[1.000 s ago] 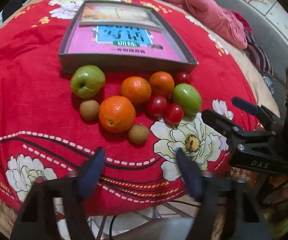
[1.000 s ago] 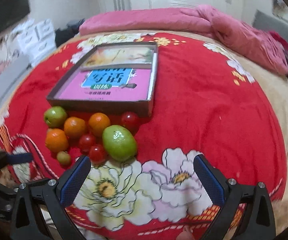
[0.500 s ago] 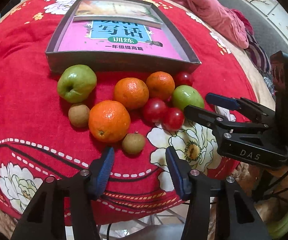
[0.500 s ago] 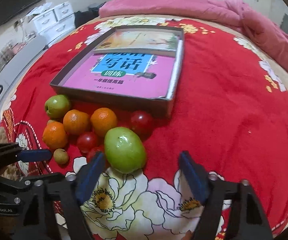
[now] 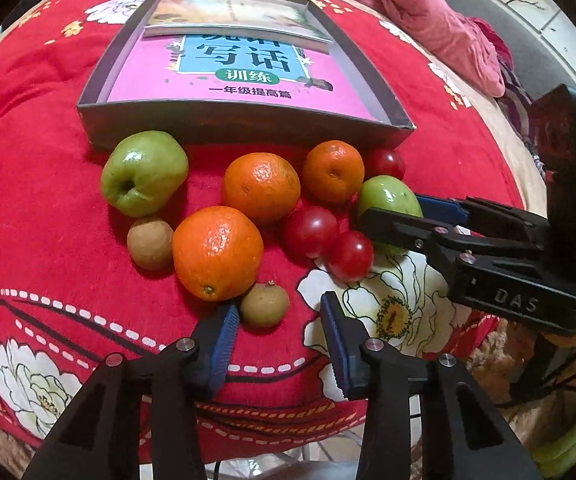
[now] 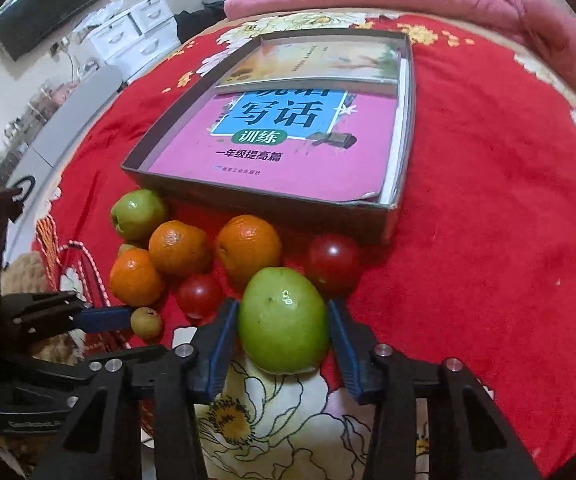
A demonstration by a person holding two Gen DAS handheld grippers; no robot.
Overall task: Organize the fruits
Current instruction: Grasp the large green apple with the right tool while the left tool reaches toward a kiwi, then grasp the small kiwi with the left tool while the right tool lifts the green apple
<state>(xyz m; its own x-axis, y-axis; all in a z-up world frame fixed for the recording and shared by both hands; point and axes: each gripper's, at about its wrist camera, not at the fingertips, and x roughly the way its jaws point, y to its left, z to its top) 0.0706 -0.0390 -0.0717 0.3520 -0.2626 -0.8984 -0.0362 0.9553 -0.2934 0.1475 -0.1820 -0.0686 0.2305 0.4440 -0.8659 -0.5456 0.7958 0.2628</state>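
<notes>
— What moved since a moment ago?

— Both grippers came closer to the fruit pile, and their jaws have just been closing. The right gripper [image 6: 283, 320] now has the green apple [image 6: 283, 320] between its blue pads, and both pads look pressed on its sides.

— And the left gripper [image 5: 277, 330]?

— Its jaws are partly closed, with a gap. A small brown fruit [image 5: 264, 305] sits just past the tips, near the left pad. I cannot tell if it touches.

— Where is all the fruit?

— On the red flowered blanket [image 5: 39, 208], just near of the grey box [image 5: 243, 124] – three oranges, red plums, another green apple [image 5: 143, 172] at the left and a second brown fruit [image 5: 149, 243] beside the big orange [image 5: 217, 252]. Inside the box lies a pink book [image 6: 279, 148].
</notes>
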